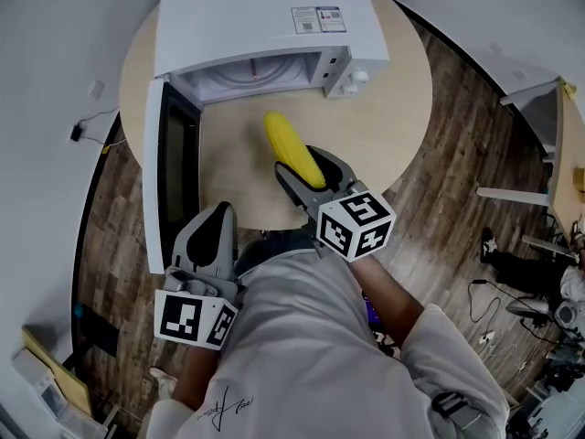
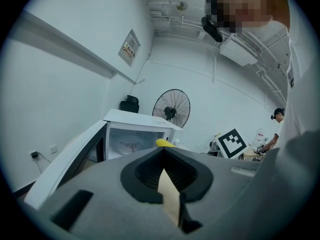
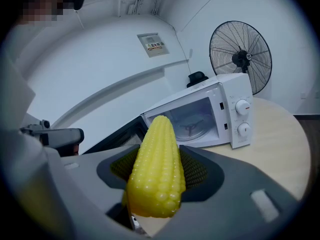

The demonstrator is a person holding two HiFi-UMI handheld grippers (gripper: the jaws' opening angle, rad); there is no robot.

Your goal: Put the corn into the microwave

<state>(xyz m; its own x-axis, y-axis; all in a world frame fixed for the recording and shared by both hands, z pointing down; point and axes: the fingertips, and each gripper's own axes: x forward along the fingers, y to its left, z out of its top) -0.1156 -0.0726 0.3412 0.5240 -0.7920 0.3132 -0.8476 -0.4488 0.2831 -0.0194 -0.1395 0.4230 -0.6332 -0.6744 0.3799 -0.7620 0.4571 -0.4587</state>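
Between the jaws of the right gripper (image 1: 306, 167) sat the corn (image 1: 292, 149), clamped around its fat end, pads pressing both sides, tip aimed toward 11 o'clock over the round table (image 1: 393, 126). Not inside yet, just hanging in front of the microwave (image 1: 256, 16), whose cavity was at about 12 o'clock from it. The microwave door (image 1: 155, 172) was swung wide open out at 9 o'clock. Down at 7 o'clock the left gripper (image 1: 217, 213) hung near the table edge, jaws together, nothing in them.
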